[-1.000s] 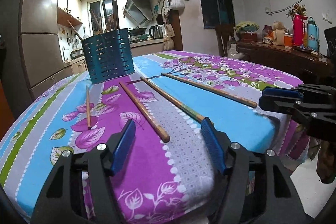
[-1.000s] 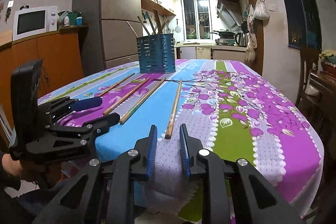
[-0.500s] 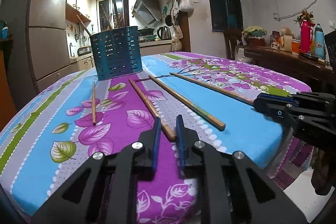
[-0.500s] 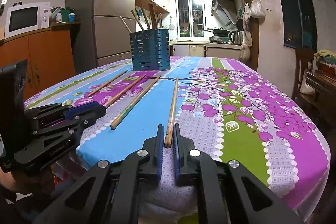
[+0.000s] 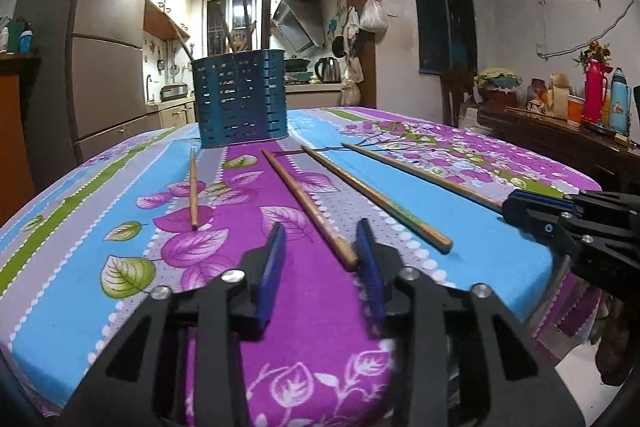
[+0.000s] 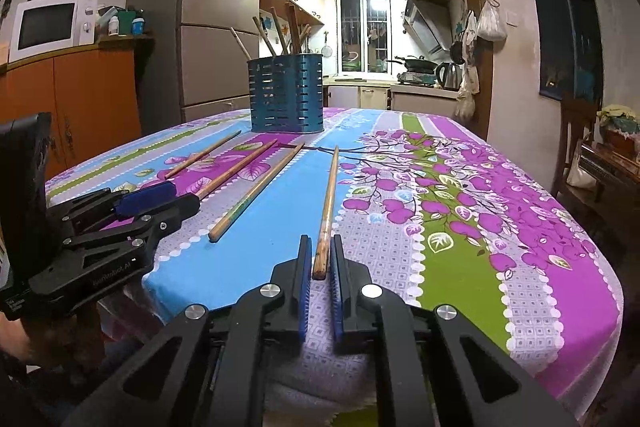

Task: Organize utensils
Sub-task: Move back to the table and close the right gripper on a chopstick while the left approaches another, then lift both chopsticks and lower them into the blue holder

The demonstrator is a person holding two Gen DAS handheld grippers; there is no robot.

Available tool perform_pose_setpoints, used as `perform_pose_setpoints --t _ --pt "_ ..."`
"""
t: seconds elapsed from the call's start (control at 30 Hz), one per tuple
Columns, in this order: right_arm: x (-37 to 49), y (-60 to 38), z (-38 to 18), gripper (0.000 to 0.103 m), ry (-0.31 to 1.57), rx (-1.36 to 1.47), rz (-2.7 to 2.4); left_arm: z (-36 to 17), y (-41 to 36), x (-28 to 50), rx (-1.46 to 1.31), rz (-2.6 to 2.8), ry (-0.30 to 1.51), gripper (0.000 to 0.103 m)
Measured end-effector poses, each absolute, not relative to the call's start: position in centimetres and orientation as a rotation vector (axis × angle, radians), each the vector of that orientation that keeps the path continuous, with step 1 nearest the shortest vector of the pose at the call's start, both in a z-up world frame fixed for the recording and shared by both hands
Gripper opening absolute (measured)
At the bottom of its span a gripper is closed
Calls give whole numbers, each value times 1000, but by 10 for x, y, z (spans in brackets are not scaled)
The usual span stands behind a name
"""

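Four loose brown wooden chopsticks lie fanned on the floral tablecloth [image 5: 460, 195], near of the slotted blue metal utensil holder [image 5: 240, 99] at far centre. Right gripper [image 6: 320, 259] jaws narrow, clamped on the rightmost chopstick [image 6: 328, 203] near end. Left gripper [image 5: 320, 251] jaws have just been reopening, part-open around the second-left chopstick [image 5: 308, 207], right pad maybe touching. Left should re-centre, close squarely; lift both level before heading to holder.

4 chopsticks [image 5: 310, 205] on floral tablecloth [image 5: 96, 227], blue holder [image 5: 240, 99]
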State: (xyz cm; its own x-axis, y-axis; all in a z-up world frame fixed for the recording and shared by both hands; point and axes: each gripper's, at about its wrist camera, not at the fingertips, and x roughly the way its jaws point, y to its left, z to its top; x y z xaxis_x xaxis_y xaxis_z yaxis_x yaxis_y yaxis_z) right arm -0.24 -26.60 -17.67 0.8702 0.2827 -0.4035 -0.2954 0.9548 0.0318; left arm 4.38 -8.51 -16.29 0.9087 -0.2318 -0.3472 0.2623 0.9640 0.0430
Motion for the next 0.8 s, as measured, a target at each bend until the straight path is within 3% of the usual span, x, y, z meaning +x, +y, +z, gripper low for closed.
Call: perform_pose_setpoints --t 0.07,0.47,0.8 --pt "-3 -266 -178 10 409 -19 297 -163 -90 41 102 -262 346 12" --pt "-6 -267 -171 7 403 -13 294 -154 -88 35 132 -267 326 5" --pt "-22 -274 -115 7 318 -87 298 -107 -82 24 167 -260 185 5"
